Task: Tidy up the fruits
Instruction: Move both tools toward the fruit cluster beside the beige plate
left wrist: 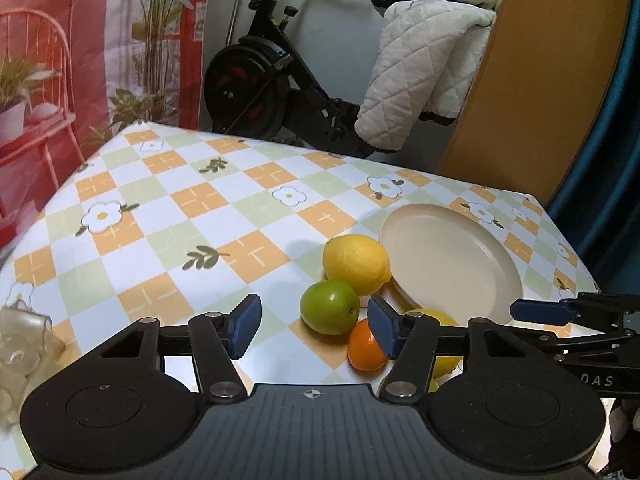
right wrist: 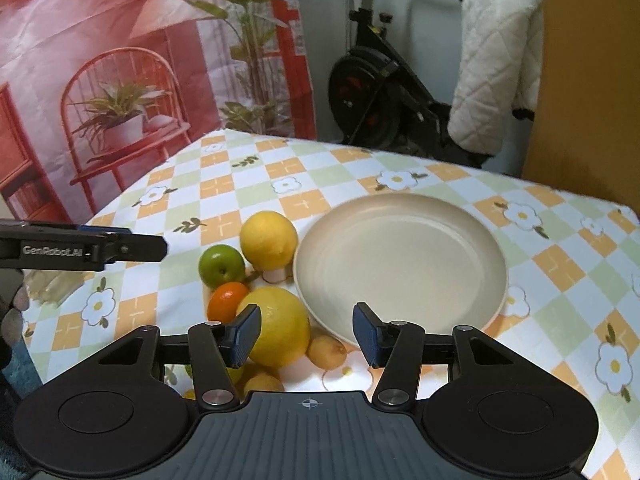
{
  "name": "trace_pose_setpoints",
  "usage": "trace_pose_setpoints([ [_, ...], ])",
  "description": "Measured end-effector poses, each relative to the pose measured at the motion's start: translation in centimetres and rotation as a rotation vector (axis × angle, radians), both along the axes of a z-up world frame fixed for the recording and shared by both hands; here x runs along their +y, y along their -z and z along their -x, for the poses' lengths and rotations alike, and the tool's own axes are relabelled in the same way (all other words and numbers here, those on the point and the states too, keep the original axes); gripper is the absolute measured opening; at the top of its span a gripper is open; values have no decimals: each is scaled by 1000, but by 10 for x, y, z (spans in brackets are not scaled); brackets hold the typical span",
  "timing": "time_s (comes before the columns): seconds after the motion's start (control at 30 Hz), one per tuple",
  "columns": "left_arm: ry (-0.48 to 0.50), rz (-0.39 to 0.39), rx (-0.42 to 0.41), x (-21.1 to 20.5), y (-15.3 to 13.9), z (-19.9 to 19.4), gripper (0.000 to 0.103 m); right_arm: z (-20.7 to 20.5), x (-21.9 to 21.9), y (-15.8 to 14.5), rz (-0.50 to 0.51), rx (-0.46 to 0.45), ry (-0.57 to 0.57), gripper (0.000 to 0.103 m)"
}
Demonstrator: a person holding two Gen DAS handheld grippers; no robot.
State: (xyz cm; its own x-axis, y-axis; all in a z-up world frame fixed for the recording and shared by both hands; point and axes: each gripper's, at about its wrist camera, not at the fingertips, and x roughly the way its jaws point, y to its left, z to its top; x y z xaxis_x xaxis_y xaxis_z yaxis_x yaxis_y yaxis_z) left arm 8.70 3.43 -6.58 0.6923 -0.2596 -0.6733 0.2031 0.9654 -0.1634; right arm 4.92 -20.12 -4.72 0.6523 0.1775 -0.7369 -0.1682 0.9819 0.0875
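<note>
Judging by the bare plate point(right wrist: 400, 256), nothing had yet been sorted: every fruit was seen on the tablecloth point(left wrist: 168, 216). The left gripper point(left wrist: 314, 326) was held partly open and empty, a green apple point(left wrist: 330, 306) just ahead between its jaws. The right gripper point(right wrist: 306, 334) was likewise partly open, unclamped, a big lemon point(right wrist: 280, 326) beside its left pad

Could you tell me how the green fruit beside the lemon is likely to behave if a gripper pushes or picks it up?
The green fruit looks round and smooth-skinned, so a push would probably roll it across the tablecloth. Its glossy surface may slip between flat pads unless gripped near its middle. It lies against the orange fruit and close by the lemon, so nudging it could shift those too.
</note>
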Motion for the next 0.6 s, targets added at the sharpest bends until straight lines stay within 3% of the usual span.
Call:
trace_pose_setpoints([
  [0.1, 3, 40, 32, 1, 5, 2, 61, 0, 2, 7, 21, 27, -7, 49],
  [0.27, 51, 24, 47, -8, 12, 8, 57, 7, 12, 17, 22, 57, -44, 48],
  [0.6, 61, 37, 44, -9, 11, 12, 56, 9, 10, 10, 6, 39, -44, 47],
])
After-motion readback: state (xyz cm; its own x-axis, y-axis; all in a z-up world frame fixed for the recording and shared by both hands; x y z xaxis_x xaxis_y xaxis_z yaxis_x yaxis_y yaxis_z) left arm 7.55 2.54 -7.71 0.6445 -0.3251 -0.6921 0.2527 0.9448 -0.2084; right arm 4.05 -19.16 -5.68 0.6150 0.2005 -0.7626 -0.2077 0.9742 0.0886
